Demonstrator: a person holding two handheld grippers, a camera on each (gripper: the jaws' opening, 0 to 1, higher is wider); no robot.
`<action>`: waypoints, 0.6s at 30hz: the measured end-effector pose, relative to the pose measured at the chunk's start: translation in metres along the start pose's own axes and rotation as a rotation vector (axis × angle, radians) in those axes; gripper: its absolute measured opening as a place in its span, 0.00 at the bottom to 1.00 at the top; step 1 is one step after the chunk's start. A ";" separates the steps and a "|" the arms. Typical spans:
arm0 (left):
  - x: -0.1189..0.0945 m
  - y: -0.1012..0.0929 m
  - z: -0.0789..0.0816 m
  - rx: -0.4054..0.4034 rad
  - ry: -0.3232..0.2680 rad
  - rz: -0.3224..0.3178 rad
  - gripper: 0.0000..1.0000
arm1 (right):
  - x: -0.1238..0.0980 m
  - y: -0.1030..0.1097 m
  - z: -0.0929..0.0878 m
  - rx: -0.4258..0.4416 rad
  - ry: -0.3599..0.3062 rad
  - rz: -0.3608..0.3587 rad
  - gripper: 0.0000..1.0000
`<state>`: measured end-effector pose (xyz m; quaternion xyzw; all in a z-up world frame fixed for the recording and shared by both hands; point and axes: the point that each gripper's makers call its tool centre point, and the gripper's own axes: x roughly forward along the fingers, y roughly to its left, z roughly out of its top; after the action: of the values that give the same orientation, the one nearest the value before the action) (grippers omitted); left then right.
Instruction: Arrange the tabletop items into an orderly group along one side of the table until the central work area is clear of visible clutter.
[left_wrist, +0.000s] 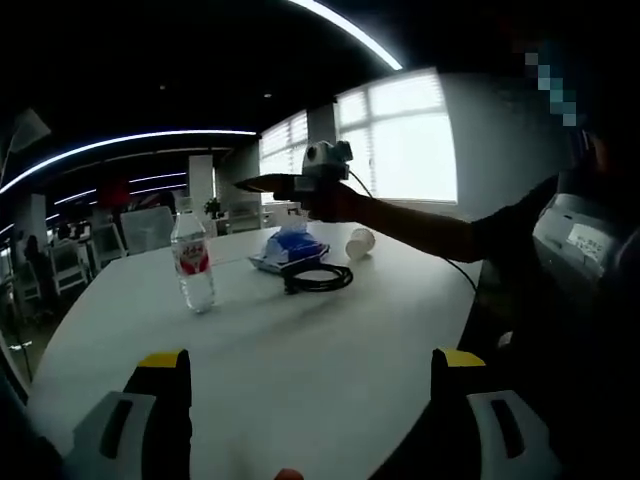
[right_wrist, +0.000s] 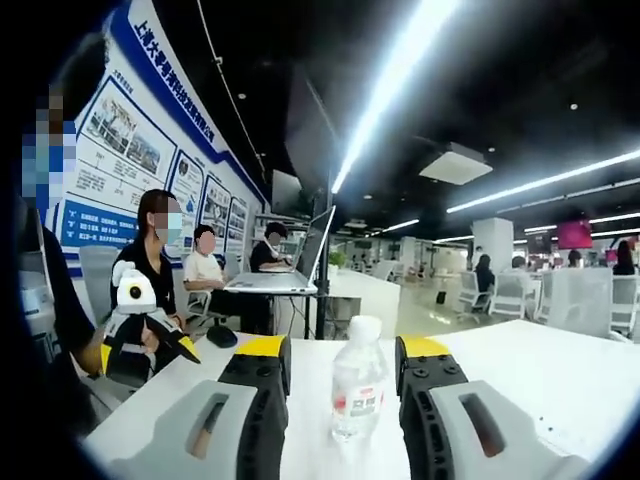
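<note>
Standing upright on the white tabletop (left_wrist: 330, 350), the water bottle (right_wrist: 357, 390) sits between the right gripper's (right_wrist: 340, 355) yellow-tipped jaws, which are spread wide and clear of it. The left gripper (left_wrist: 310, 365) hangs low with its jaws wide apart, holding nothing. Farther along the tabletop lie a blue tissue pack (left_wrist: 288, 250), a coiled black cable (left_wrist: 320, 279) touching it, and a tipped white cup (left_wrist: 360, 242).

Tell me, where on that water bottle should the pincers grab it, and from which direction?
Probably around the clear body just above the red label, coming in level from the side. The water bottle stands upright on the white table, tall and round, so its straight wall suits two flat jaws. The right gripper already has open jaws on either side of it, nothing in the way.
</note>
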<state>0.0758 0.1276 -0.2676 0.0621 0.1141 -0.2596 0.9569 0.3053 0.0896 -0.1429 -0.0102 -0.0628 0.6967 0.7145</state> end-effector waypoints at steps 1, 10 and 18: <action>0.000 0.000 0.000 -0.001 0.000 -0.001 1.00 | -0.002 0.000 0.000 0.004 -0.001 0.000 0.40; 0.002 -0.002 0.000 -0.003 -0.003 -0.006 1.00 | -0.016 -0.003 -0.006 -0.004 0.019 -0.054 0.85; 0.003 -0.005 0.003 -0.001 -0.007 -0.009 1.00 | -0.023 -0.006 -0.010 -0.030 0.036 -0.091 1.00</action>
<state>0.0764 0.1208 -0.2660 0.0600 0.1109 -0.2643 0.9562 0.3122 0.0668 -0.1540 -0.0305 -0.0610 0.6623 0.7462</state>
